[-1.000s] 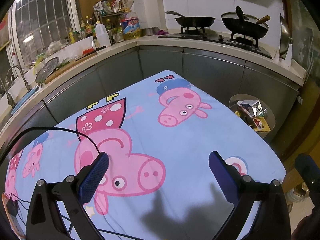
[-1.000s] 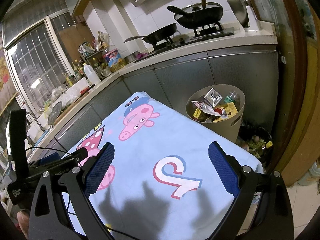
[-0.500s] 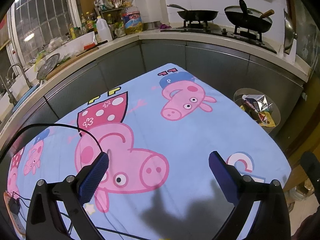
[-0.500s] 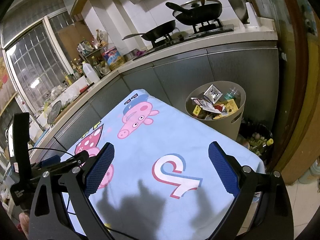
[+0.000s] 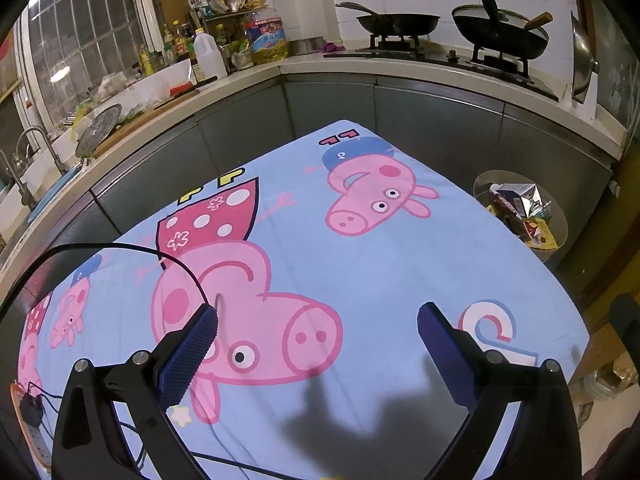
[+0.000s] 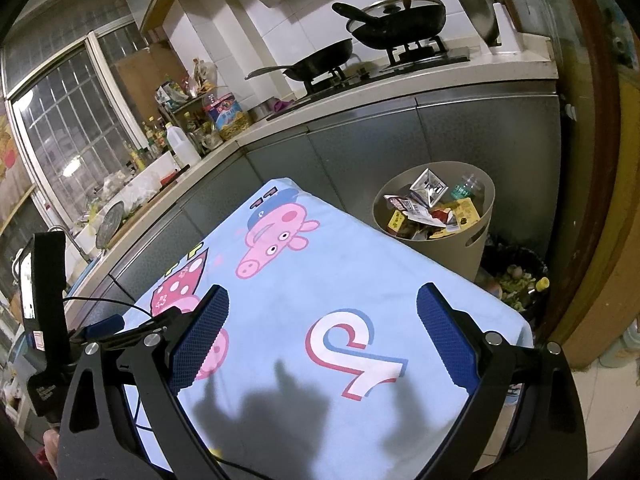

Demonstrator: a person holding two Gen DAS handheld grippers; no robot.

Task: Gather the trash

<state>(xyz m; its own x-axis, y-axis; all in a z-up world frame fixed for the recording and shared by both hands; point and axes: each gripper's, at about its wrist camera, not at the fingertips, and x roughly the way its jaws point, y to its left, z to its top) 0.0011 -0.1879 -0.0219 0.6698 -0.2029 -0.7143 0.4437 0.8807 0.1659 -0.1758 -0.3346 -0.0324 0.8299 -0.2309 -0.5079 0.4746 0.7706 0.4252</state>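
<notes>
Both grippers [image 5: 316,332] [image 6: 322,320] stay spread, empty; tablecloth [image 5: 360,264] view barely shifted

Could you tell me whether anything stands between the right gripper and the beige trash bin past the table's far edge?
Nothing visible does. The right gripper hangs open and empty over the bare blue cartoon tablecloth, and the trash bin, already full of wrappers, stands on the floor just past the table's edge.

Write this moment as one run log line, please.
left gripper: open, empty | right gripper: open, empty | cartoon cloth: no trash | beige bin: full
</notes>
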